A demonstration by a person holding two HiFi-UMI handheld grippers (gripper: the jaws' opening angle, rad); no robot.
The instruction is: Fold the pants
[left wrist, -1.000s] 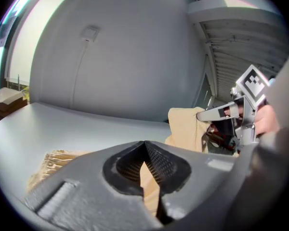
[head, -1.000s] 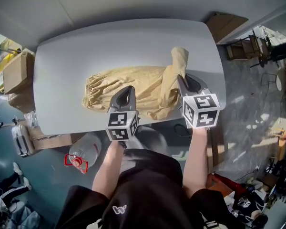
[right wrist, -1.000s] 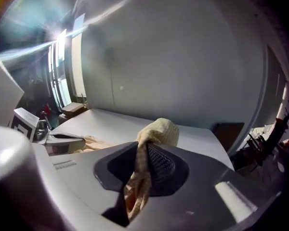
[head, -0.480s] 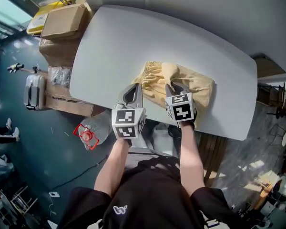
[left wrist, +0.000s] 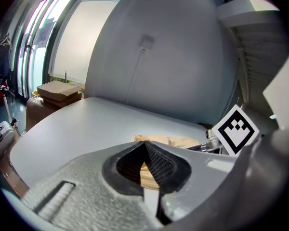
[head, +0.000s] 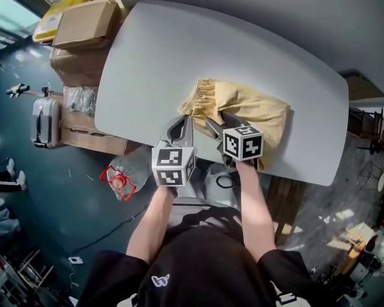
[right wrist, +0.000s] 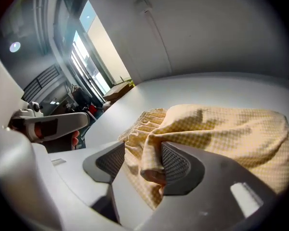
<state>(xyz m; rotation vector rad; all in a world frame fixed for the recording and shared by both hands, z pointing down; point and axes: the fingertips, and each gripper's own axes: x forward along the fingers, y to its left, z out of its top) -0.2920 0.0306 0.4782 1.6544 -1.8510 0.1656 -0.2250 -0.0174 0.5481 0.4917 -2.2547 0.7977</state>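
I've just been opening my right hand-held gripper (head: pixel 219 121), so a fold of the tan checked cloth pants (head: pixel 249 107) lies loose between its jaws. The pants sit doubled over on the grey bench (head: pixel 179 50). My left hand-held gripper (head: pixel 182 121) is clenched empty by the waistband.

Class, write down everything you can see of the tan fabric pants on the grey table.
The tan pants look like soft, waffle-textured cloth, folded into a compact bundle lying flat by the grey table's near edge. A gathered elastic waistband shows at one end. The right gripper has just been opening; a bunched fold sits between its parted jaws.
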